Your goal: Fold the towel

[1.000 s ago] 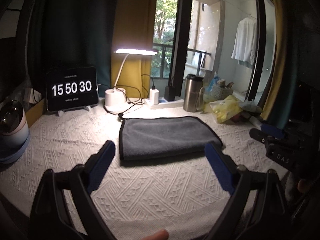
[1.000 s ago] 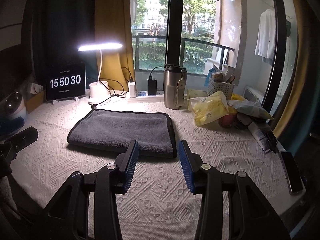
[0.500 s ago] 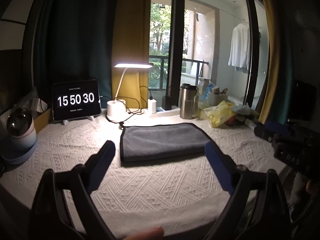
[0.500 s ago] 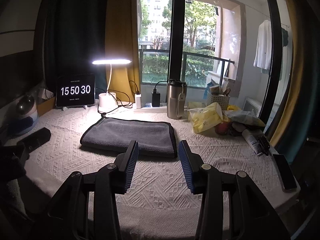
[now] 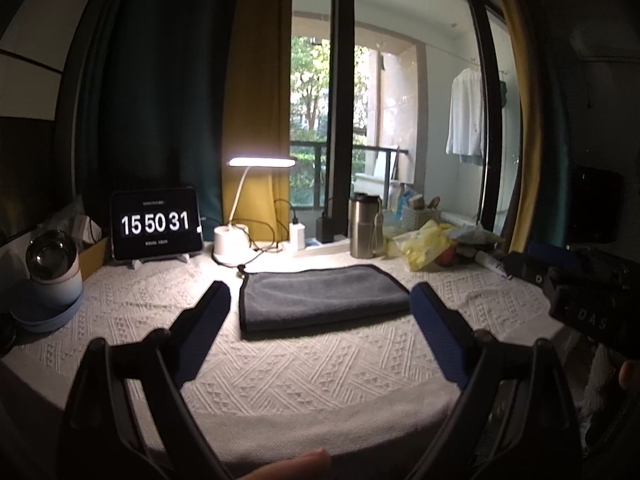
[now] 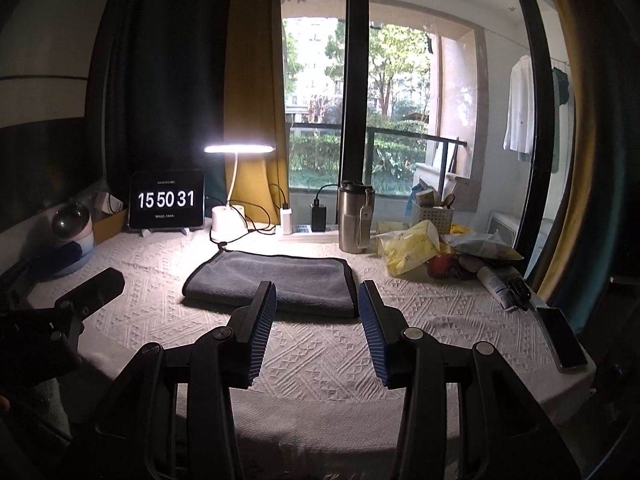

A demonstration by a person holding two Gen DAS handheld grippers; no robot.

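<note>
**Folded towel lies on the table, both tongs held back**

White bumpy cloth covers the table [image 5: 280, 364] by a big window.

From the left wrist camera, I see my left gripper [image 5: 320, 304] with its 2 blue fingers spread wide and nothing between them. It hangs near the front edge of the table. The gray towel [image 5: 320, 296] lies flat and folded in the middle of the table, past the fingertips and not touching them. Behind it stands a lit lamp [image 5: 262, 162], a clock screen [image 5: 156, 224] that reads 15 50 31, and a silver cup [image 5: 363, 226]. A yellow bag [image 5: 424, 246] sits to the right of the cup.

From the right wrist camera, I see my right gripper [image 6: 317, 296] with its 2 fingers apart, but not as wide as the left one. It holds nothing. The towel [image 6: 272, 282] lies just past the tips, a bit to the left. A phone [image 6: 562, 338] rests flat at the right edge of the table [image 6: 320, 360]. The left gripper [image 6: 90, 286] shows dark at the left side.
</note>
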